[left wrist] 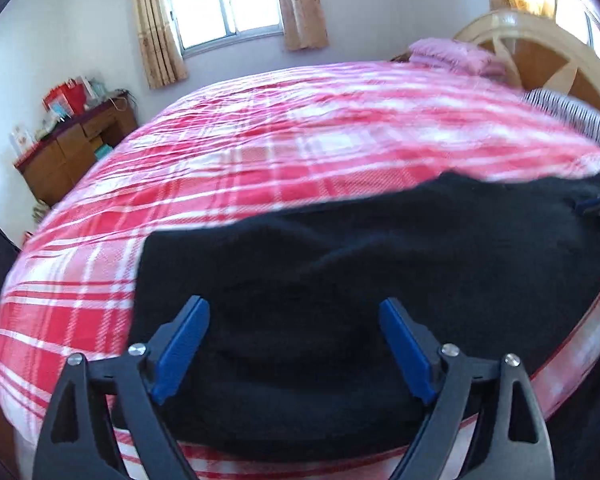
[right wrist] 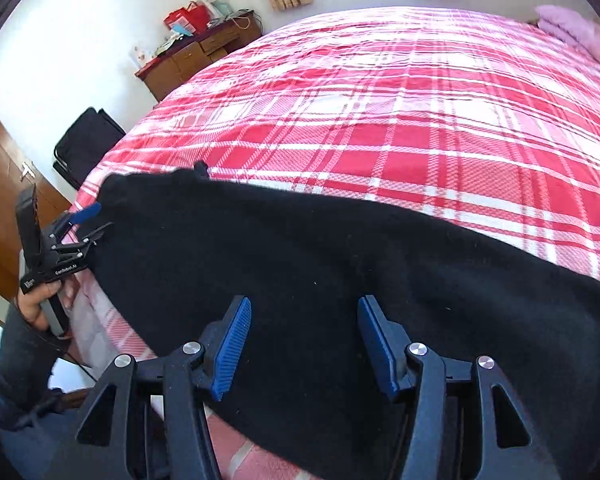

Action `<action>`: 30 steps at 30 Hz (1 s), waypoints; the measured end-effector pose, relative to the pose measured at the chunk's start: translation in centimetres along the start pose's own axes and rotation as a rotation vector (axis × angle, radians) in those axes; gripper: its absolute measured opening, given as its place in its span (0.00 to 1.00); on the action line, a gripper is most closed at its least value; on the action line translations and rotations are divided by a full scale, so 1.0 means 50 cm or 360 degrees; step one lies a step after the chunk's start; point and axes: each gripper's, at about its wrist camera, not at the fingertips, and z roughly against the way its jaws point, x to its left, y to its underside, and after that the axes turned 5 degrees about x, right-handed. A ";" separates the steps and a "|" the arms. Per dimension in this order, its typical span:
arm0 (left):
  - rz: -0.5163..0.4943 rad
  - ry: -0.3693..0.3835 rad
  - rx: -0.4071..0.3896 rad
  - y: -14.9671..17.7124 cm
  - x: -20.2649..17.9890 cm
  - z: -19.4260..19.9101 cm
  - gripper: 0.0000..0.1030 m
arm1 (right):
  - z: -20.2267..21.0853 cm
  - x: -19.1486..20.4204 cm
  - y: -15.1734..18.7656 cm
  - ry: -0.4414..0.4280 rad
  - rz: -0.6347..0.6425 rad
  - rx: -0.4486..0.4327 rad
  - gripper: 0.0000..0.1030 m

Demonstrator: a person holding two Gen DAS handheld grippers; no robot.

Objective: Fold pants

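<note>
Pants [right wrist: 340, 264], black, lie along the near edge of the bed [right wrist: 380, 120], their long axis running across my view from left to right. My left claw [left wrist: 294, 344] hangs spread wide over one end, gripping nothing. My right claw [right wrist: 304, 344] hovers open above the middle stretch, also empty, so I judge it nearer the fold line.

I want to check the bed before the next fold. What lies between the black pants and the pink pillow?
Only bare red plaid bedspread lies between the black pants and the pink pillow. The right wrist view shows it best.
</note>
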 end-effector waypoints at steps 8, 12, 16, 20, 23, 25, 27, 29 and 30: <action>-0.0258 0.0168 -0.0058 -0.058 -0.151 0.018 0.87 | 0.266 -0.173 0.056 0.0286 -0.0319 -0.0415 0.56; -0.0321 0.0239 -0.0022 -0.078 -0.217 -0.004 0.87 | 0.407 -0.305 0.135 0.0484 -0.0613 -0.0580 0.56; -0.0330 0.0275 0.0008 -0.100 -0.271 -0.032 0.87 | 0.502 -0.402 0.218 0.0602 -0.0869 -0.0650 0.56; -0.0272 0.0353 0.0022 -0.121 -0.313 -0.038 0.87 | 0.562 -0.480 0.294 0.0628 -0.1050 -0.0688 0.56; -0.0238 0.0409 -0.0002 -0.133 -0.349 -0.034 0.87 | 0.569 -0.529 0.310 0.0494 -0.1123 -0.0652 0.56; -0.0235 0.0423 0.0009 -0.132 -0.368 -0.037 0.87 | 0.562 -0.548 0.317 0.0362 -0.1161 -0.0644 0.56; -0.0256 0.0411 0.0035 -0.121 -0.379 -0.041 0.87 | 0.553 -0.561 0.318 0.0319 -0.1173 -0.0607 0.56; -0.0268 0.0381 0.0060 -0.108 -0.377 -0.047 0.87 | 0.537 -0.568 0.319 0.0308 -0.1184 -0.0563 0.56; -0.0267 0.0370 0.0068 -0.106 -0.375 -0.051 0.87 | 0.528 -0.575 0.320 0.0293 -0.1189 -0.0536 0.56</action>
